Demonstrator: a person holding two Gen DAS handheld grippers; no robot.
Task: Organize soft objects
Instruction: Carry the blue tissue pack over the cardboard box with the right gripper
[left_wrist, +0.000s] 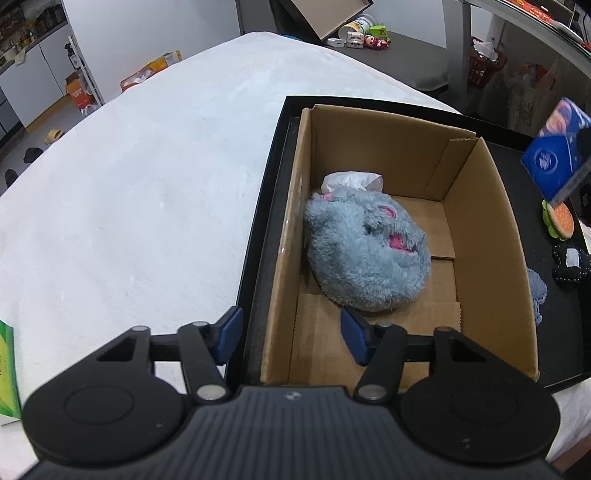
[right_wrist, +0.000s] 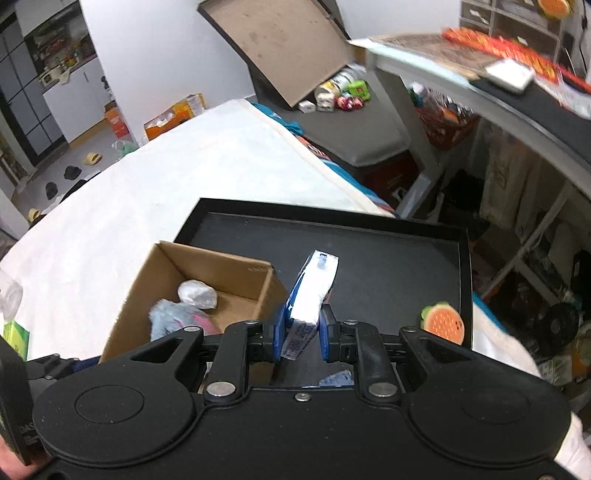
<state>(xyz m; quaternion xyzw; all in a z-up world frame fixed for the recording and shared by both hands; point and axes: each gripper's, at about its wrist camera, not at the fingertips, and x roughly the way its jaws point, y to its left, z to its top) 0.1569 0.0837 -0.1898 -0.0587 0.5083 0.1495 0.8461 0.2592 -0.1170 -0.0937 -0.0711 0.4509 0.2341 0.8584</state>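
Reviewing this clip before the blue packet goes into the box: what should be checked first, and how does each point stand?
1. Right gripper shut on blue tissue packet: ok.
2. Packet lifted off black tray: ok.
3. Cardboard box open, floor space beside grey plush: ok.
4. Left gripper open, straddling the box's near left wall, out of the drop zone: cannot tell.
5. Burger toy outside the box on the tray: ok.
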